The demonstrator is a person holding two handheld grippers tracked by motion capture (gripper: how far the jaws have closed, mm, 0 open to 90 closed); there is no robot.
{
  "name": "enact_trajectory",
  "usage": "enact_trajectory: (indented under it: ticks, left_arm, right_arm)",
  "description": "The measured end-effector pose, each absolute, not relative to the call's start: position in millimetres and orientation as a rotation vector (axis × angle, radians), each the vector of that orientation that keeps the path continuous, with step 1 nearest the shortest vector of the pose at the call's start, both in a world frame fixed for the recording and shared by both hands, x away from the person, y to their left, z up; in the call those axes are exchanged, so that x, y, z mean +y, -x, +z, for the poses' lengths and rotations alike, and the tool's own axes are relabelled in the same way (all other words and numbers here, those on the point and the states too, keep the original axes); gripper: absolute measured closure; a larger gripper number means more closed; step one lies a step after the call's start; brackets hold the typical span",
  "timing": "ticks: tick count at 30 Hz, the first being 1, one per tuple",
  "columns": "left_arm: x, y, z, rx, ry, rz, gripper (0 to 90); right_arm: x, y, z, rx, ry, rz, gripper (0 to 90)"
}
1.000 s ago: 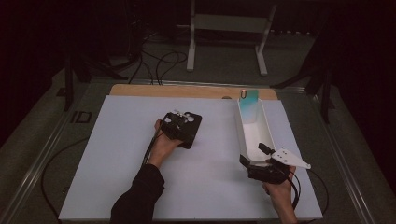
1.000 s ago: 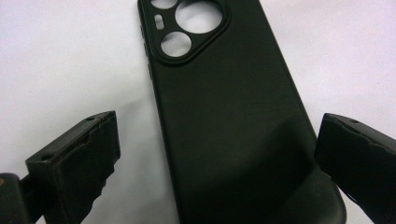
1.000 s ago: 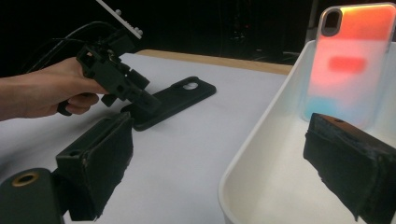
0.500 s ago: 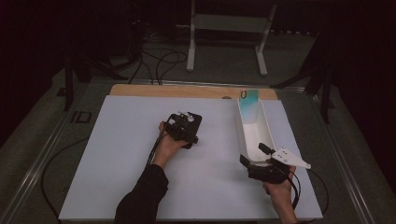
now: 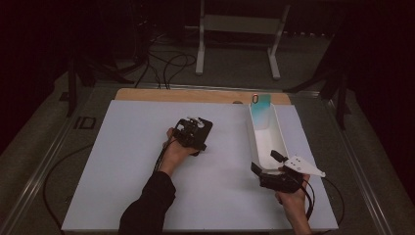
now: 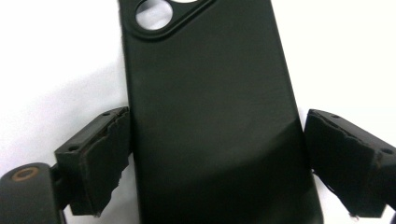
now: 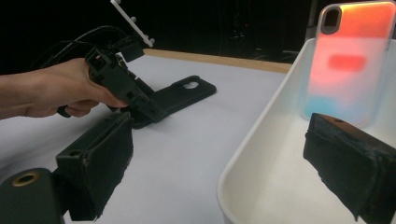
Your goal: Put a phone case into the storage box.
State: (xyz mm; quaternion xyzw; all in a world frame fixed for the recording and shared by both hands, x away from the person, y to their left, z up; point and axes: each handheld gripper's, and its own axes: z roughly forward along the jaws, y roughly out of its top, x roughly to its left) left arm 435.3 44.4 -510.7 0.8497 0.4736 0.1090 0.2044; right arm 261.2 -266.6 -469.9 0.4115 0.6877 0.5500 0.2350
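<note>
Step in hand: the left gripper (image 5: 196, 128) is settling over the black phone case (image 6: 215, 116), which is lying flat on the white table (image 5: 122, 161) near its middle; this looks like the start of a pick-up.
Left claw: its jaws are straddling the case's long sides and have just been closing in; the left pad is sitting at the case's edge, the right pad is standing slightly off, so nothing is being pinched yet.
Right claw: the right gripper (image 5: 274, 171) is waiting at the near end of the white tray (image 5: 252, 134), jaws spread and holding nothing.
Tray contents: a translucent phone case (image 7: 352, 60), glowing orange and teal, is leaning upright against the tray's far wall.
Next move: probably finishing the squeeze across the black case's width, then lifting it level toward the tray on the right.
Writing: no brand, label or lettering is readable on either case or the tray.
</note>
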Motion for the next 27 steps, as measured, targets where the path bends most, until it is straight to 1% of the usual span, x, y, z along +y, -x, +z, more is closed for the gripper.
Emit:
enact_trajectory:
  ticks: [9, 10, 17, 26, 27]
  left_arm:
    - [47.0, -431.3, -506.7, 1.292, -2.372, 0.295, 16.6]
    - [46.3, -429.2, -504.6, 1.273, -2.376, 0.321, 16.7]
    - [47.9, -422.4, -492.4, 1.233, -2.344, 0.366, 16.5]
    - [64.0, -408.6, -472.2, 1.188, -2.256, 0.380, 16.4]
    - [68.1, -403.5, -468.1, 1.161, -2.239, 0.393, 16.4]
  right_arm:
    - [-266.9, -261.3, -470.1, 1.889, -1.130, 1.511, 8.1]
    - [-267.5, -261.3, -470.0, 1.887, -1.133, 1.511, 8.1]
    - [-268.7, -261.7, -469.3, 1.881, -1.137, 1.508, 8.2]
    - [-268.8, -262.7, -468.5, 1.893, -1.151, 1.518, 8.1]
    - [-268.3, -262.8, -468.2, 1.896, -1.149, 1.518, 8.1]
